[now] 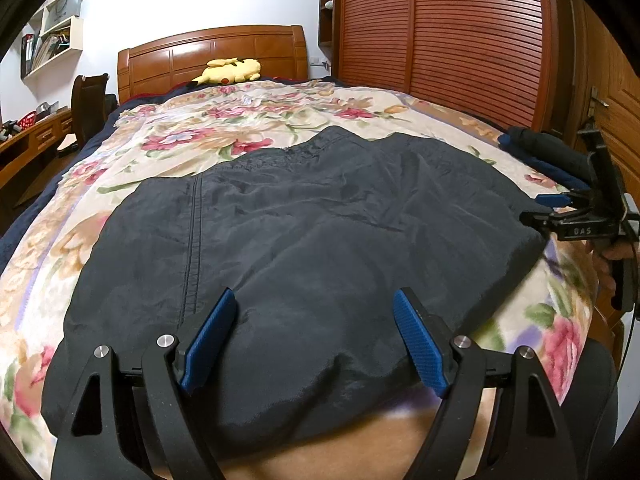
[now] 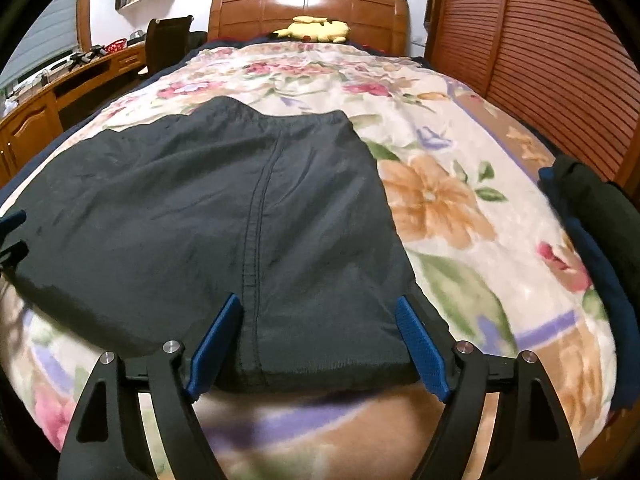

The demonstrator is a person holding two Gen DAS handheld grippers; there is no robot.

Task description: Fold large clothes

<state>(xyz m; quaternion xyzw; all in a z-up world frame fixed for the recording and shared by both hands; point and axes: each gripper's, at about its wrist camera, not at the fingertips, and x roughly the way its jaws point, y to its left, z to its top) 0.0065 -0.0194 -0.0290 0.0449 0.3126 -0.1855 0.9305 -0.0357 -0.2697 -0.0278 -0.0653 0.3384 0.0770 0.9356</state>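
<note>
Between both sets of wide-open tongs, left gripper (image 1: 314, 338) and right gripper (image 2: 320, 344), sits the dark shorts' (image 1: 304, 232) near hem, ungripped; looks like pre-fold; next, pinch both corners.

- A home bedroom; a bed (image 1: 48, 240) with a floral blanket and a wooden headboard (image 1: 212, 54)
- A yellow plush toy (image 1: 230, 70) by the headboard; a slatted wooden wardrobe (image 1: 460, 36)
- A wooden desk (image 2: 36, 112), a chair (image 2: 168, 38), wall shelves (image 1: 52, 32) holding books

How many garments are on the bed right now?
2 visible: dark shorts spread flat near the foot, and a dark folded garment at the bed's right edge. That one may be a stack hiding more.
</note>
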